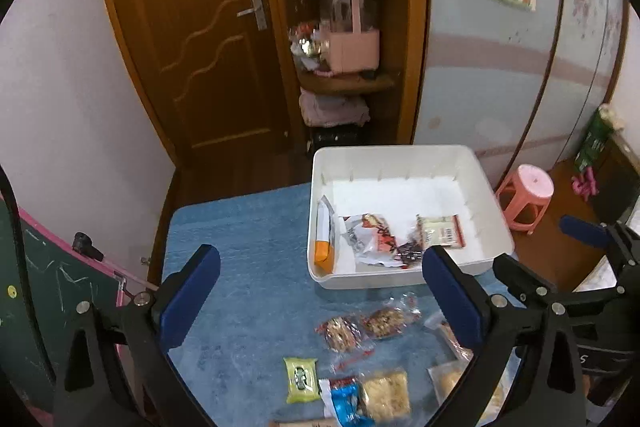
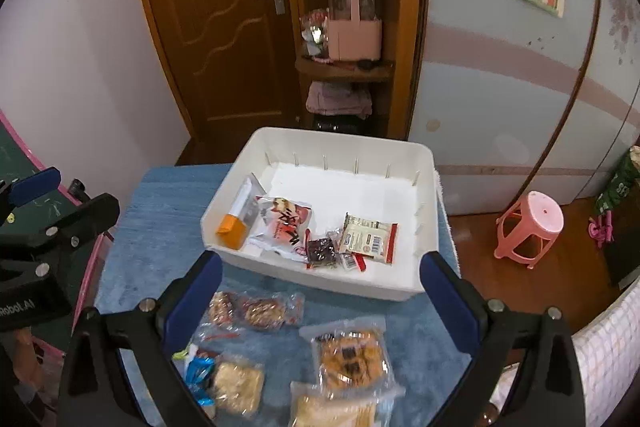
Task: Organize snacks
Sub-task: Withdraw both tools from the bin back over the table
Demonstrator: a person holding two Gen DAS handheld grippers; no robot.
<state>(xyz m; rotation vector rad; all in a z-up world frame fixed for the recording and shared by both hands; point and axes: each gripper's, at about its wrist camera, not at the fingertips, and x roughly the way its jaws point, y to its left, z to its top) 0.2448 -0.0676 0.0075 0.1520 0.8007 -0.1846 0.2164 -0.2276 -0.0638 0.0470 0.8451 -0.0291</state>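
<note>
A white bin (image 1: 400,157) (image 2: 424,155) stands on the blue cloth (image 1: 248,235) (image 2: 160,227). In it lie an orange-and-white packet (image 2: 236,219), a red-and-white pouch (image 2: 284,223), a dark small packet (image 2: 320,250) and a beige labelled packet (image 2: 370,237). Loose snacks lie on the cloth in front: two clear-wrapped nut bars (image 1: 362,327) (image 2: 252,311), a green packet (image 1: 301,379), a blue packet (image 1: 346,401), pale cakes (image 1: 386,395) (image 2: 238,385) and an orange cracker pack (image 2: 351,359). My left gripper (image 1: 320,295) and right gripper (image 2: 320,303) are both open and empty above them.
The right gripper shows at the right of the left wrist view (image 1: 580,267), the left gripper at the left of the right wrist view (image 2: 36,227). A chalkboard (image 1: 40,291) stands left, a pink stool (image 2: 532,223) right, a wooden door (image 2: 224,19) and shelves (image 2: 344,67) behind.
</note>
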